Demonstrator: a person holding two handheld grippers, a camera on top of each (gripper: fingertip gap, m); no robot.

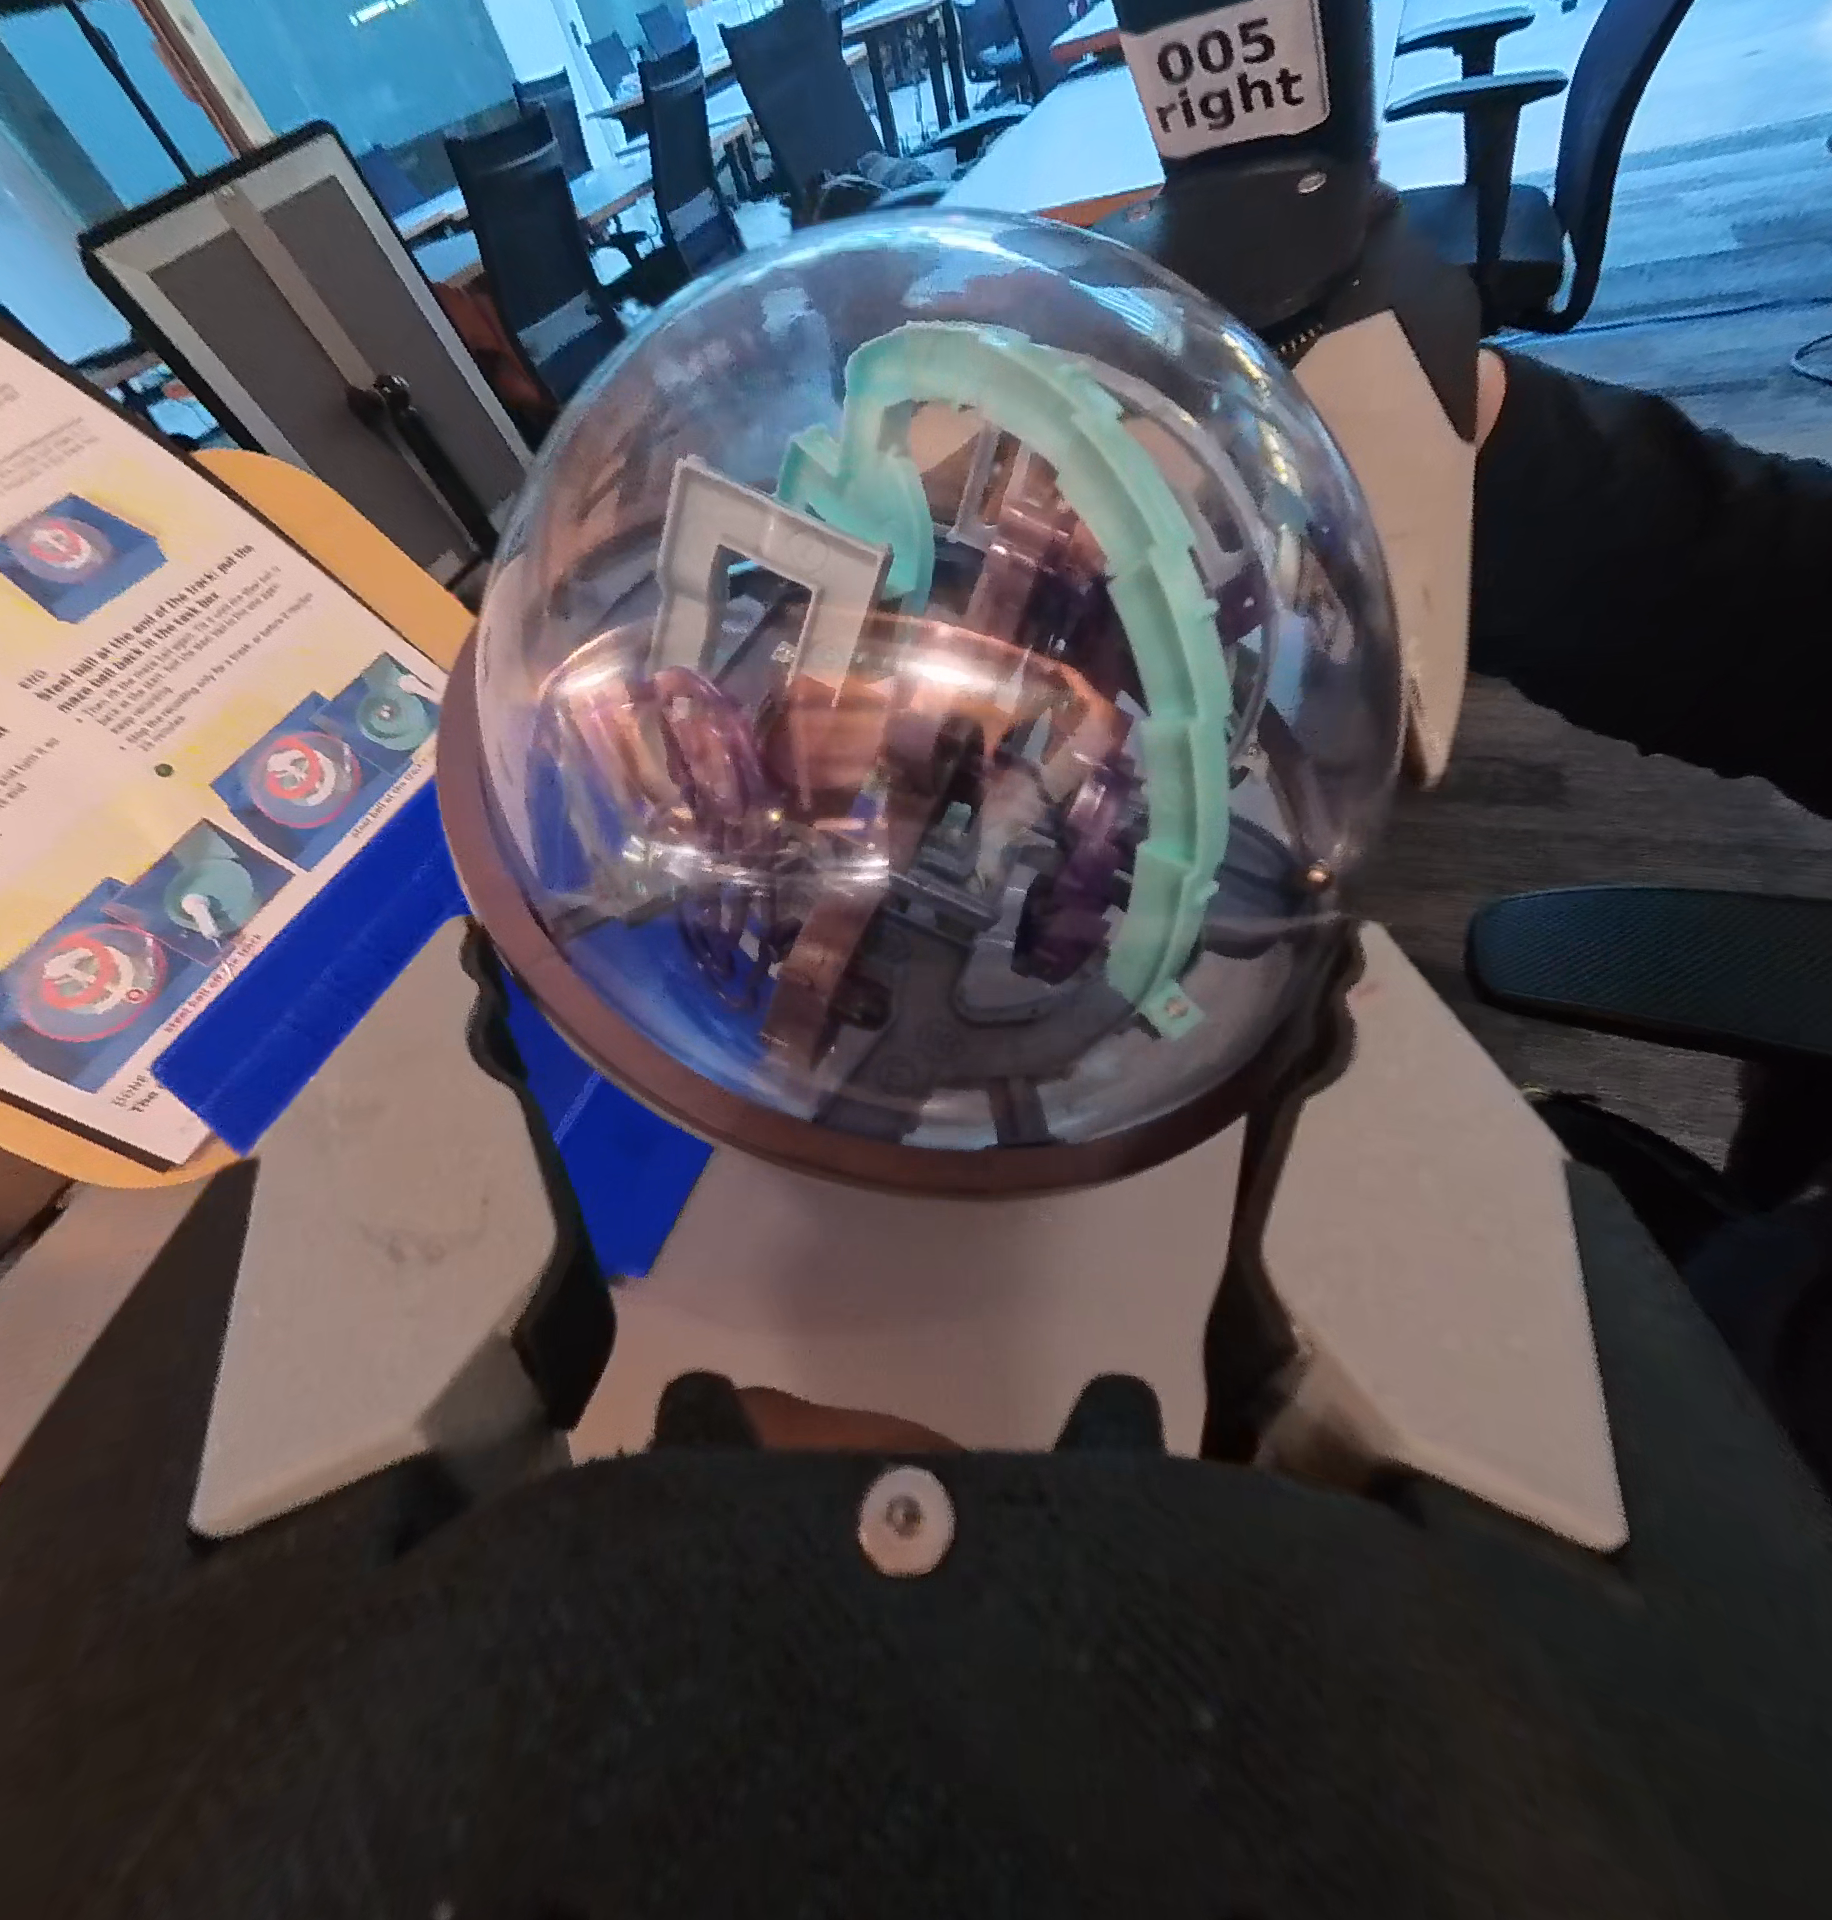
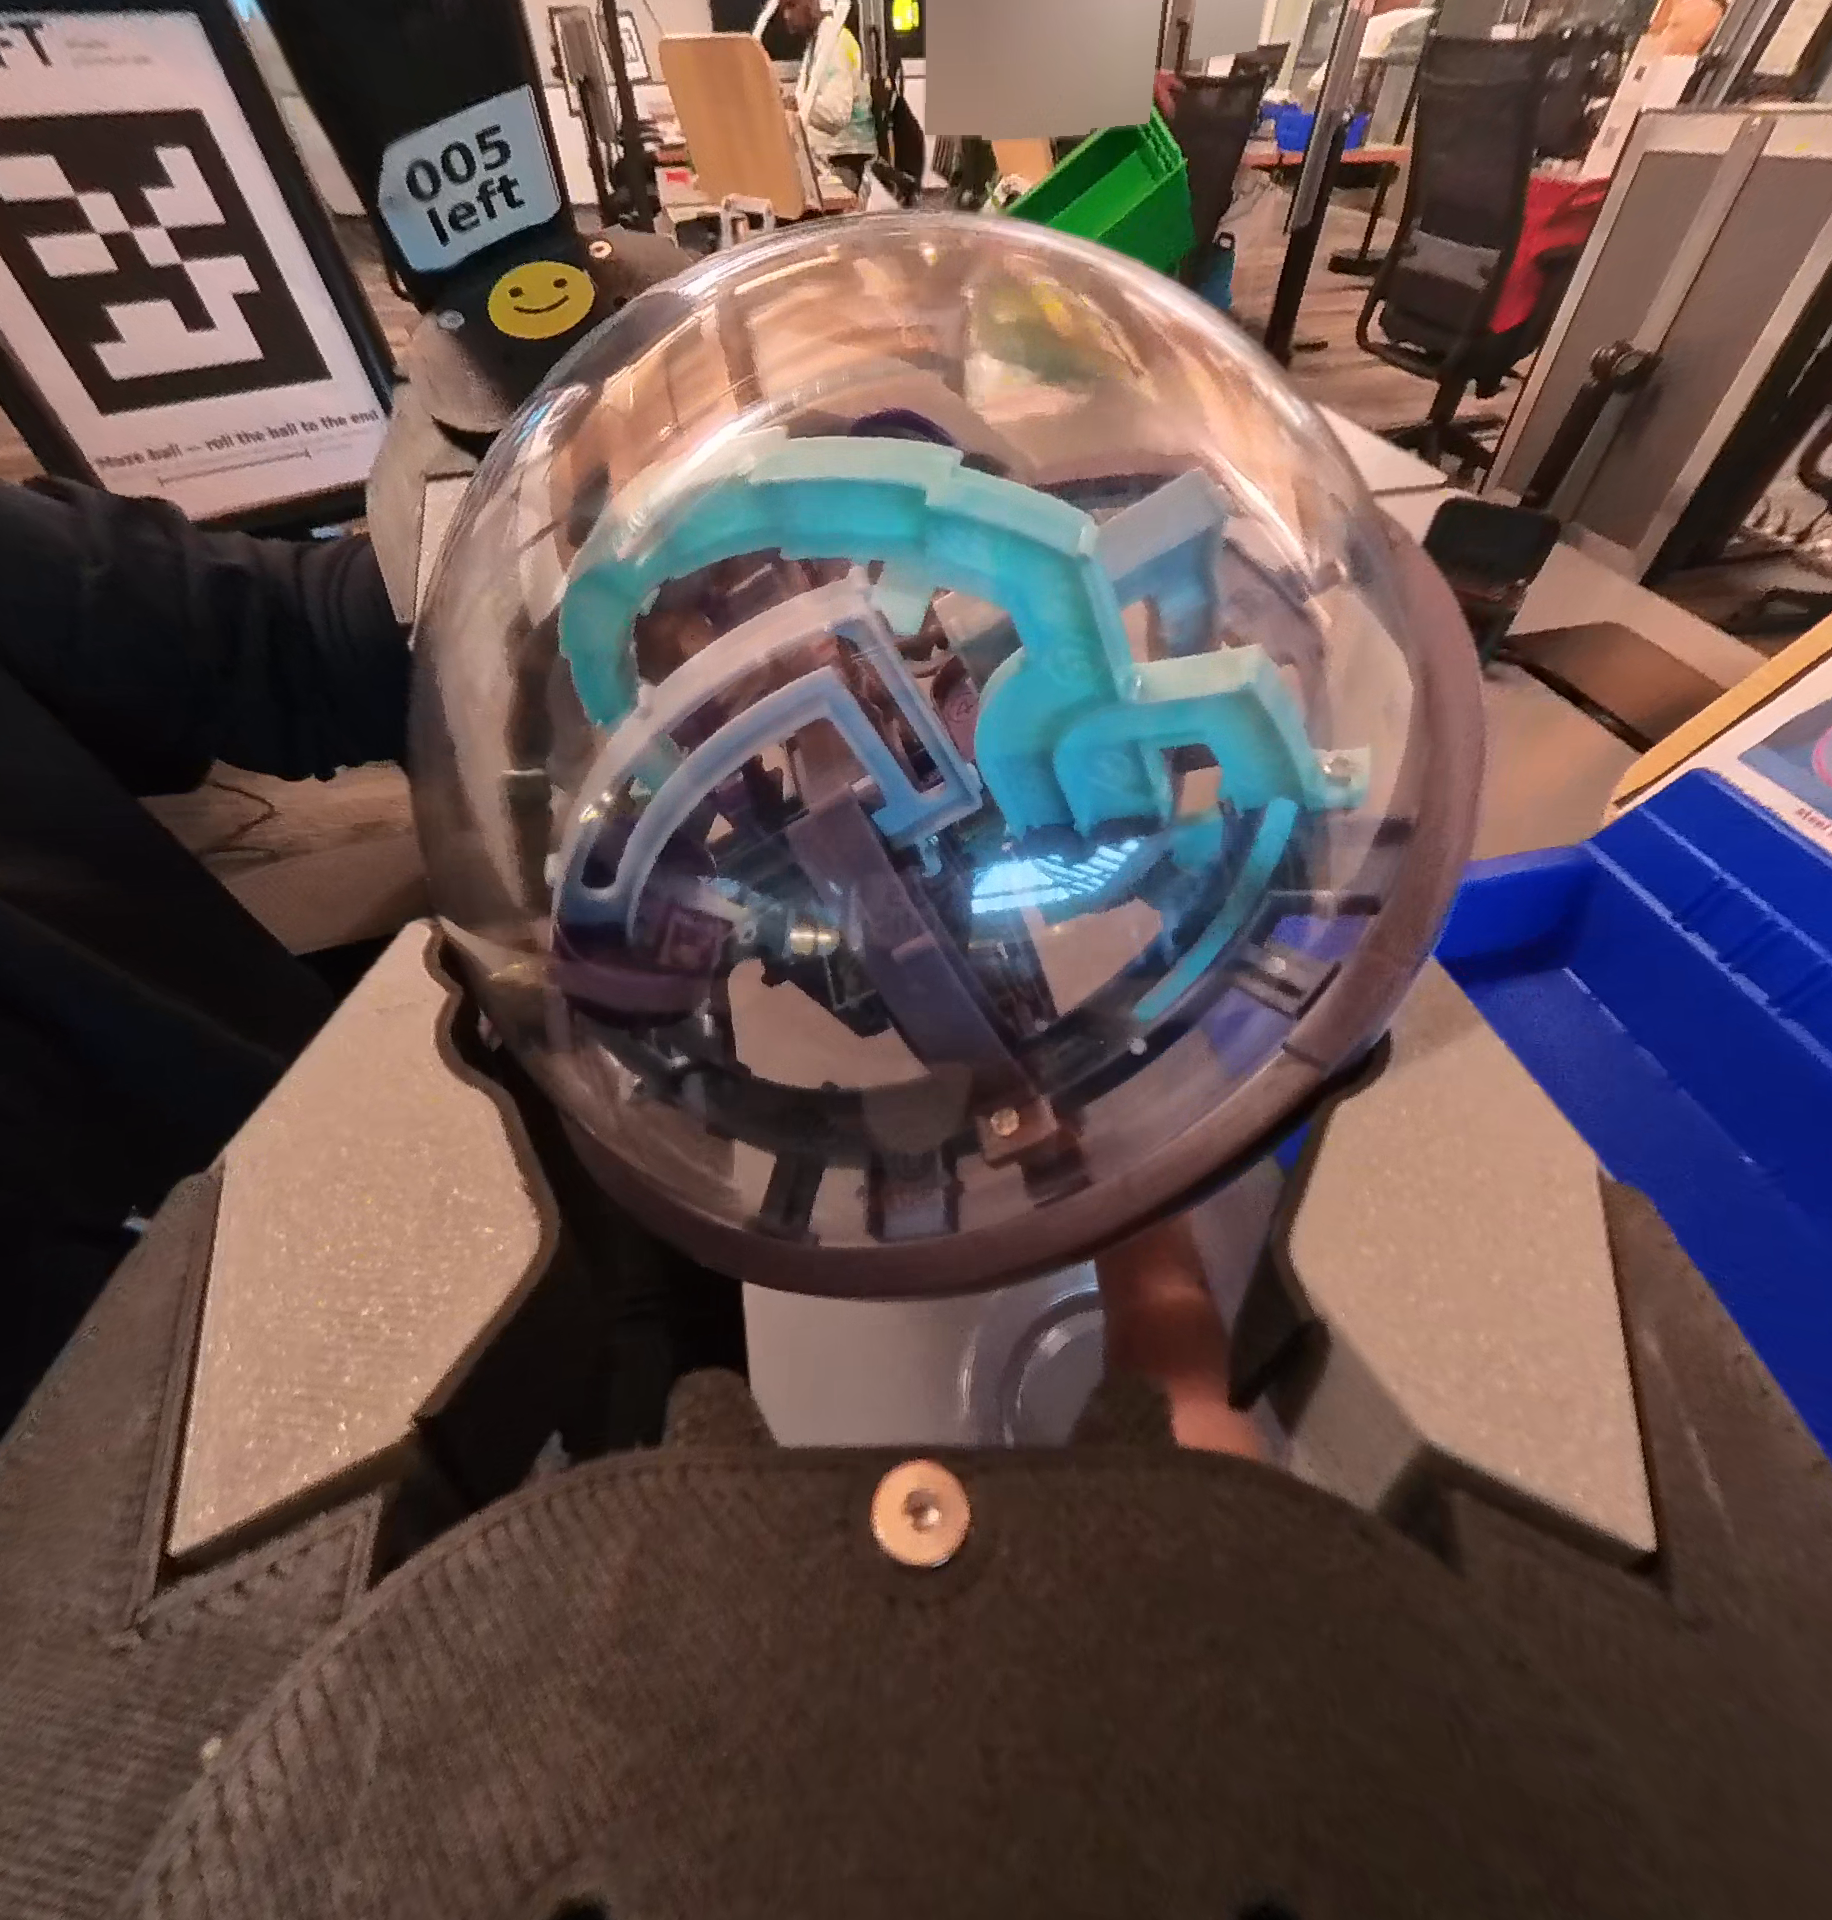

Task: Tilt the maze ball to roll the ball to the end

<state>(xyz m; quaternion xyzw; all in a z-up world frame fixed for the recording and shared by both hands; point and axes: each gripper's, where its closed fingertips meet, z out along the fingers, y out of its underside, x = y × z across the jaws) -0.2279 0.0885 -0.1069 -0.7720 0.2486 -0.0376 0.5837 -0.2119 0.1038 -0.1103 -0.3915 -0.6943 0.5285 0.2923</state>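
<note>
The maze ball (image 1: 922, 665) is a clear sphere with a dark rim band and teal, grey and purple tracks inside. It is held in the air between both grippers. My left gripper (image 1: 912, 966) is shut on it, its pads (image 1: 496, 997) pressing the lower sides. My right gripper (image 2: 912, 1008) is shut on the same maze ball (image 2: 943, 727) from the opposite side, its pads (image 2: 476, 977) against the shell. A small shiny metal ball (image 2: 813, 940) sits low inside by a purple track. The right gripper's white finger (image 1: 1411, 540) shows behind the sphere in the left wrist view.
A blue box (image 2: 1670, 997) lies under and beside the sphere and also shows in the left wrist view (image 1: 372, 1029). A printed instruction sheet (image 1: 112, 727) lies at left. A marker board (image 2: 153, 260) stands behind. Office chairs (image 1: 1670, 966) and desks surround.
</note>
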